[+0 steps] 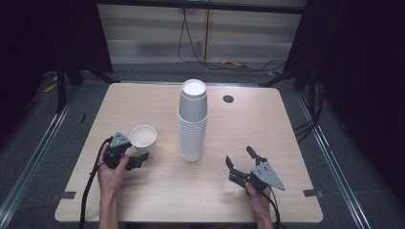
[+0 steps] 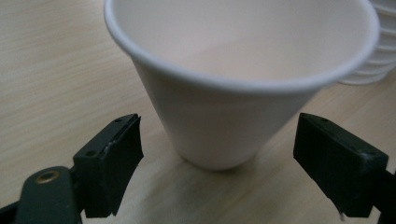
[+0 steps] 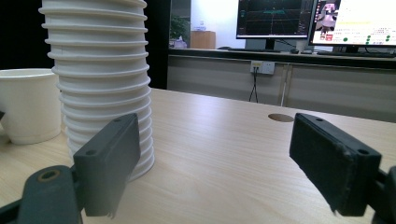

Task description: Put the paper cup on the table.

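Left gripper [image 1: 138, 160] rests near the left edge of the table [image 1: 157, 195], jaws spread wide and holding nothing. In the left gripper view the single paper cup [image 2: 233, 84] stands upright on its base directly ahead, centred in the gap, with clear space between each jaw and the cup wall; no contact is made. In the high view this cup [image 1: 143, 138] sits left of centre, just beyond the left gripper and toward the far edge from it. Right gripper [image 1: 241, 164] lies toward the near right corner, jaws likewise spread apart and empty, angled toward the tall stack of paper cups [image 1: 192, 124] at the middle of the table. In the right gripper view the stack [image 3: 100, 79] rises ahead and to the left of the jaw gap, not between the jaws, and the single cup [image 3: 29, 105] appears beyond it at the far left. The single cup and the stack stand apart, not touching. The cup's long axis is vertical, mouth upward, so the jaws meet its tapered wall from the sides. The left gripper is clearly the nearer of the two to the single cup; judged from this layout, a grasp needs only a short advance along the current heading before closing. Closing too hard would likely crush the thin wall.
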`<state>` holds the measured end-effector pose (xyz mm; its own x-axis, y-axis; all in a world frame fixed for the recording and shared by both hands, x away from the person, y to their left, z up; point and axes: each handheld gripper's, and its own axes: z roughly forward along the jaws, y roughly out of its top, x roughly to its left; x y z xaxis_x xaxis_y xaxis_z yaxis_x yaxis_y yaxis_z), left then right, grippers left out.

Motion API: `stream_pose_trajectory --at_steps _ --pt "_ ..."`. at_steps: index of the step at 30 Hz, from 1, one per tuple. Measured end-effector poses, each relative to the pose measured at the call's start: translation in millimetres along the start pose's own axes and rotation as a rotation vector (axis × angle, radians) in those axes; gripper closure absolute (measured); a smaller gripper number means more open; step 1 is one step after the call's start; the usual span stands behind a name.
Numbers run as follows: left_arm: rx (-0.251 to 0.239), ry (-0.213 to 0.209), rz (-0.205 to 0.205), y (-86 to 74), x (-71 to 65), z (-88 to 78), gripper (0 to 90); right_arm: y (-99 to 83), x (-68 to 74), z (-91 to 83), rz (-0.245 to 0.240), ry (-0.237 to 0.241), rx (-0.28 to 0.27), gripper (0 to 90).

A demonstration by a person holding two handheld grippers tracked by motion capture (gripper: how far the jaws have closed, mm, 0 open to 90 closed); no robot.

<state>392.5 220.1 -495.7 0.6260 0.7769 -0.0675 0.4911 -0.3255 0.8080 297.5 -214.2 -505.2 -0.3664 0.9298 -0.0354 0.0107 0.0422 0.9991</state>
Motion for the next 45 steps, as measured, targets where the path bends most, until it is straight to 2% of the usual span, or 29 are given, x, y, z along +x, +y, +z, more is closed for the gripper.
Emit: stream_pose_trajectory --at_steps 1,2,4,8,11,13,15,16,17,19,21,23,24,25,26,29,32,36,39,40,43,45 --pt "-0.009 0.005 -0.005 -2.5 -1.1 -3.0 15.9 0.0 0.0 -0.1 0.002 -0.002 -0.001 16.3" --pt "-0.051 -0.042 -0.030 -7.0 -1.9 -9.0 15.7 0.0 -0.2 -0.3 0.002 -0.005 0.000 15.0" --pt "-0.103 -0.045 -0.047 -11.7 -5.2 -16.6 15.6 0.0 -0.4 -0.2 0.003 -0.003 0.001 15.2" --pt "-0.163 -0.058 -0.030 -17.1 -18.4 -25.1 15.6 0.0 0.0 -0.2 0.002 -0.002 0.002 15.3" --pt "-0.195 -0.033 -0.013 -17.6 -29.3 -30.2 15.6 0.0 0.3 -0.2 0.000 -0.003 -0.002 15.3" --pt "-0.217 -0.030 -0.006 -17.8 -36.9 -34.7 15.8 0.0 0.0 -0.2 0.001 -0.004 -0.003 15.2" --pt "-0.273 -0.030 -0.026 -22.1 -44.2 -39.2 15.8 0.0 -0.3 -0.4 0.002 -0.004 -0.002 15.2" --pt "-0.290 -0.018 -0.050 -24.7 -47.5 -40.6 15.9 0.0 -0.3 -0.4 0.004 -0.004 -0.001 15.2" --pt "-0.302 0.004 -0.048 -27.8 -51.6 -41.2 15.8 0.0 -0.4 -0.4 0.003 -0.003 -0.003 15.2" --pt "-0.309 0.012 -0.051 -30.7 -56.3 -39.9 15.8 0.0 -0.5 -0.3 0.002 -0.003 -0.002 15.2" --pt "-0.311 0.001 -0.021 -31.6 -62.9 -37.1 15.8 0.0 -0.3 -0.4 0.003 -0.003 -0.001 15.2" --pt "-0.341 -0.006 -0.025 -31.9 -69.5 -34.1 15.8 0.0 -0.3 -0.4 0.003 -0.003 -0.001 15.2" --pt "-0.341 -0.006 -0.025 -31.9 -69.5 -34.1 15.8 0.0 -0.3 -0.4 0.003 -0.003 -0.001 15.2" --pt "-0.360 -0.008 -0.019 -31.5 -78.9 -29.8 15.8 0.0 -0.4 -0.4 0.003 -0.004 -0.002 15.1" --pt "-0.364 -0.002 -0.006 -31.0 -82.8 -27.9 15.8 -0.1 -0.4 -0.4 0.004 -0.004 -0.002 15.1" --pt "-0.387 -0.036 -0.011 -28.1 -93.6 -21.6 15.8 -0.1 -0.6 -0.2 0.008 0.000 -0.003 15.4" --pt "-0.398 -0.052 0.009 -25.4 -104.0 -17.0 15.8 -0.2 -0.8 -0.3 0.007 0.001 -0.004 15.5" --pt "-0.395 -0.071 0.002 -24.3 -110.3 -10.9 15.7 -0.2 -0.9 -0.3 0.007 0.002 -0.005 15.5" --pt "-0.397 -0.095 0.031 -24.3 -116.5 -2.8 15.7 -0.1 -1.0 -0.6 0.010 0.000 -0.002 15.5" --pt "-0.393 -0.080 0.036 -24.4 -116.9 -1.0 15.7 -0.1 -1.0 -0.6 0.011 0.000 -0.001 15.5" --pt "-0.426 -0.079 0.031 -25.1 -120.8 0.4 15.7 -0.1 -1.2 -0.4 0.008 0.006 -0.001 15.6" --pt "-0.437 -0.065 0.042 -26.0 -122.5 -0.5 15.6 0.0 -1.3 0.1 0.008 0.012 0.000 15.8"
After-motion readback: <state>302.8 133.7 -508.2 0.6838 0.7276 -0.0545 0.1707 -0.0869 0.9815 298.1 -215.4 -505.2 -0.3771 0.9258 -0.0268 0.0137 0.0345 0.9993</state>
